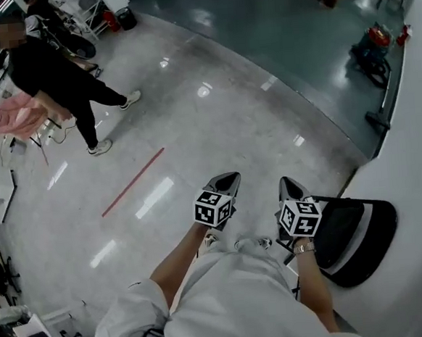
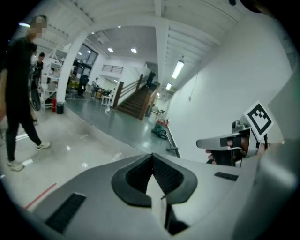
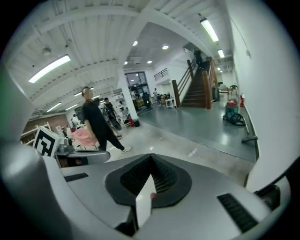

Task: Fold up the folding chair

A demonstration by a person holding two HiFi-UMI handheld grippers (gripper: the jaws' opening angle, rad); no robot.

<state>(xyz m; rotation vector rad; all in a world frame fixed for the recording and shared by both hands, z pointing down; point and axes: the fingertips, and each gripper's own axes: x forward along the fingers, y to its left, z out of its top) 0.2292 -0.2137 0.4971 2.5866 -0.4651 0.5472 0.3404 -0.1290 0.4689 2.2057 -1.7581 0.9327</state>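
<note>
Far left: person in black (image 1: 51, 71), mid-stride, beside a pink bundle (image 1: 16, 117). Red floor line (image 1: 133, 181) further in. Glossy grey floor (image 1: 220, 105), open hall, stairs (image 2: 136, 101) at the back. Left gripper (image 1: 229, 181) and right gripper (image 1: 288, 187) both pinched closed, nothing between the jaws. Folding chair (image 1: 358, 236): black with a pale band, low at the foot of the white wall (image 1: 416, 184), just right of the right gripper.
</note>
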